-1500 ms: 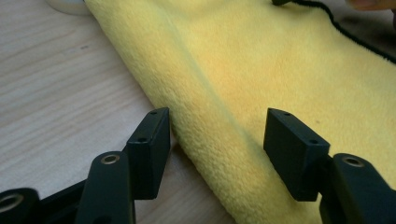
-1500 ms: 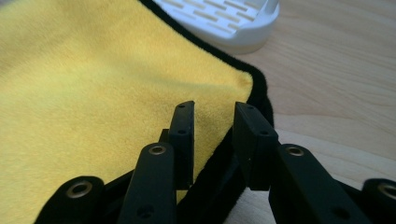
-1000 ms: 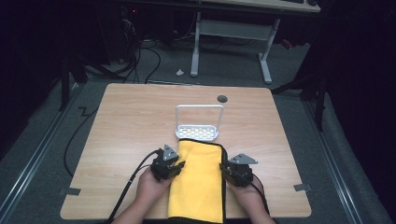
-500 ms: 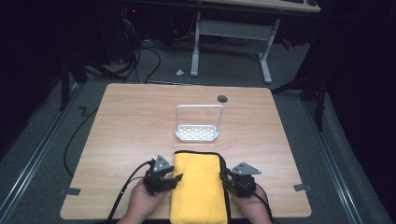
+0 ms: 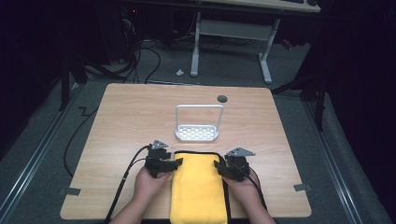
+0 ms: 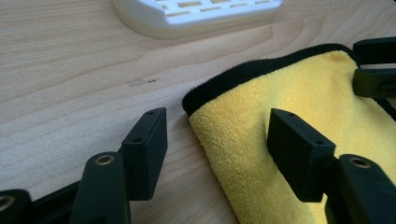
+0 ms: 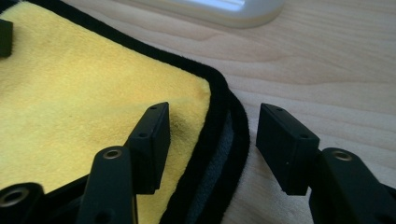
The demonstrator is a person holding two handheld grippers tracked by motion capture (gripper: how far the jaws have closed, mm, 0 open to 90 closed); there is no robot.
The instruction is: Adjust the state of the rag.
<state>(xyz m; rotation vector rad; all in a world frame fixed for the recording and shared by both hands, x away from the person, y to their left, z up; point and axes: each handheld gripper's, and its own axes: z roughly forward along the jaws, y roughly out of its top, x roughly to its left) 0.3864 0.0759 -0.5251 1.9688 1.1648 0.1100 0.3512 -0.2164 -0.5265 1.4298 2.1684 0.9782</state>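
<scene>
We flank the folded cloth (image 5: 198, 186) at the tabletop's (image 5: 140, 116) near edge.
Left gripper (image 6: 217, 144) and right gripper (image 7: 212, 140) jaws, just opened wide, straddle its corners, gripping nothing.

right gripper (image 7: 212, 140) — jaws wide apart, just been opening, nothing pinched | yellow cloth (image 7: 84, 93) — folded, black-edged, flat on wooden table (image 7: 327, 65); its black edge runs up between the jaws, left jaw over yellow, right jaw over bare wood | white rack base (image 7: 224, 11) at top, apart from cloth | other gripper's jaw tip (image 7: 4, 37) at left edge, over cloth
</scene>
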